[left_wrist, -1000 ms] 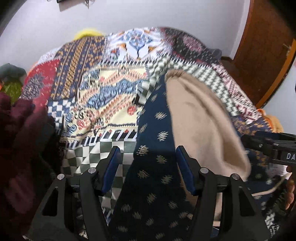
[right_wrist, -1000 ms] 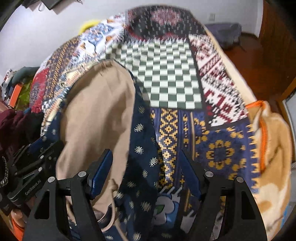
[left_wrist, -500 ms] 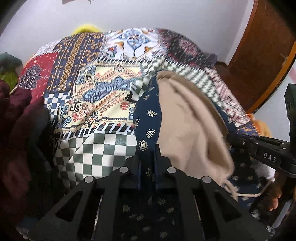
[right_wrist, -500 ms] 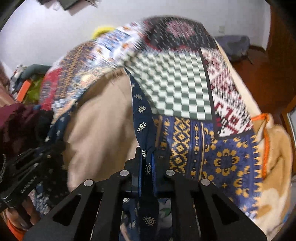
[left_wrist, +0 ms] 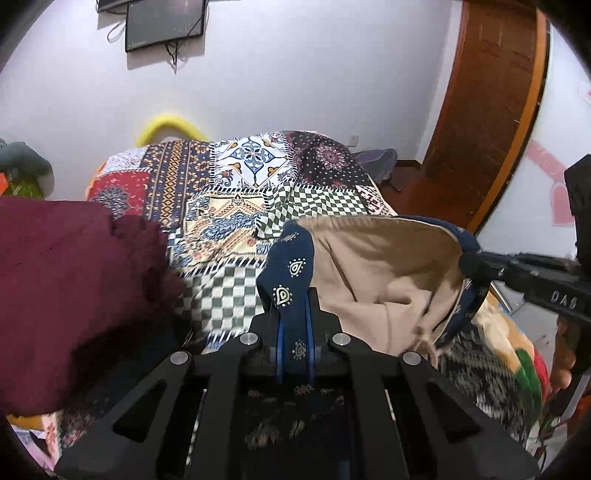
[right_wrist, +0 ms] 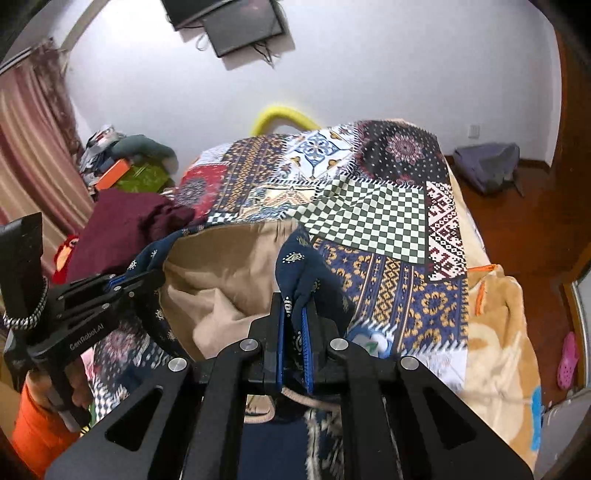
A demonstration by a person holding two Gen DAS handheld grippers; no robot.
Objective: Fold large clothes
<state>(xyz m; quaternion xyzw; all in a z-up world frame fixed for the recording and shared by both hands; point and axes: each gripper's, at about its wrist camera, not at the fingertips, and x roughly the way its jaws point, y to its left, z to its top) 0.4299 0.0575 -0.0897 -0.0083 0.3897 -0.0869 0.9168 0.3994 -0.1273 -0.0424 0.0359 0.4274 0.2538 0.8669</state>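
The left gripper (left_wrist: 294, 334) is clenched on the navy patterned edge of the garment (left_wrist: 373, 273), a dark blue piece with a tan lining. The right gripper (right_wrist: 294, 334) pinches the other side of the same edge. The cloth hangs stretched between the two, opening like a pouch with the tan inside showing, raised above the patchwork bedspread (right_wrist: 369, 221).

From the left wrist view the right gripper (left_wrist: 467, 264) reaches in at three o'clock, biting the navy hem. From the right wrist view the left gripper (right_wrist: 118, 282) sits at nine o'clock. A maroon garment (left_wrist: 66, 269) is heaped at nine o'clock beside the left gripper, close to the held cloth. A dark screen (right_wrist: 243, 27) hangs on the wall at twelve o'clock. A beige blanket (right_wrist: 495, 354) lies at four o'clock in the right wrist view.
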